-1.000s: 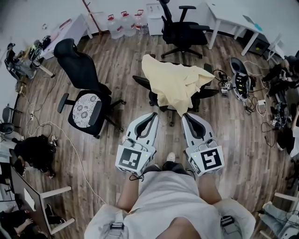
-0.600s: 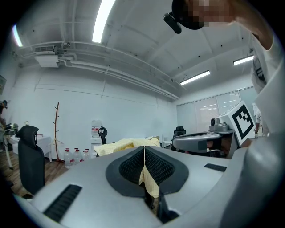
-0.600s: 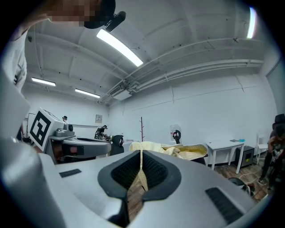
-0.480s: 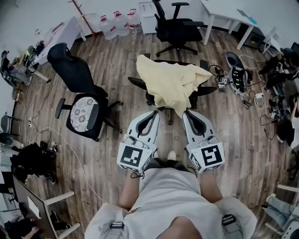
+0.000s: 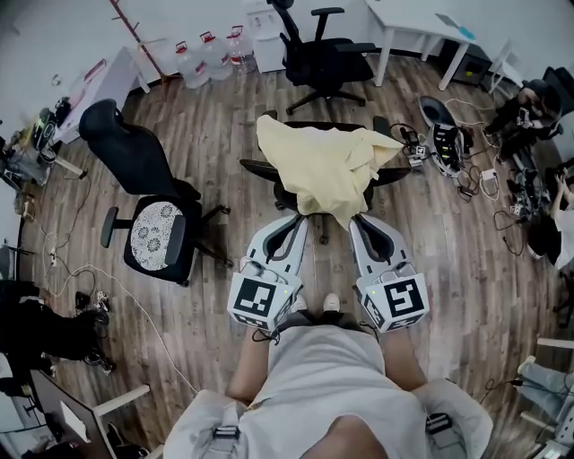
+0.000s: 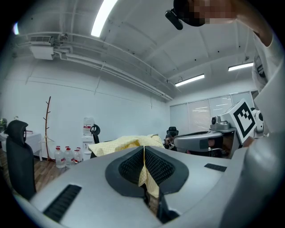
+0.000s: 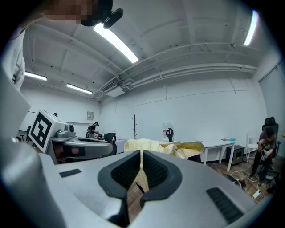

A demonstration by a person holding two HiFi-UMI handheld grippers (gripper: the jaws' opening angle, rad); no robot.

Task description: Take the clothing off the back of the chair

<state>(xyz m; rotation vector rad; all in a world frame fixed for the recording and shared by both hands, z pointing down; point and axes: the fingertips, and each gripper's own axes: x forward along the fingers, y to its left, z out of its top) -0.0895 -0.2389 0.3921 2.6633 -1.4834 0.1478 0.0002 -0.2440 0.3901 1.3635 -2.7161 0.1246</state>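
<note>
A pale yellow garment [image 5: 318, 170] lies draped over the back of a black office chair [image 5: 258, 168] in the middle of the head view. My left gripper [image 5: 298, 220] is at the garment's near hem on the left, my right gripper [image 5: 357, 220] at the hem on the right. In the left gripper view the yellow cloth [image 6: 122, 143] runs down between the ribbed pads [image 6: 131, 165] of the left gripper [image 6: 144, 156], which is shut on it. The right gripper [image 7: 141, 167] is likewise shut on a strip of the garment [image 7: 147, 144].
A black chair with a lace cushion [image 5: 154, 240] stands to the left, and another black chair [image 5: 314, 58] behind. Water bottles [image 5: 202, 58] line the far wall near a white desk [image 5: 421, 22]. Cables and devices [image 5: 444, 148] litter the floor at right, where people sit.
The chair and garment now sit a little higher and further left in the head view. Both grippers remain shut at the garment's hem.
</note>
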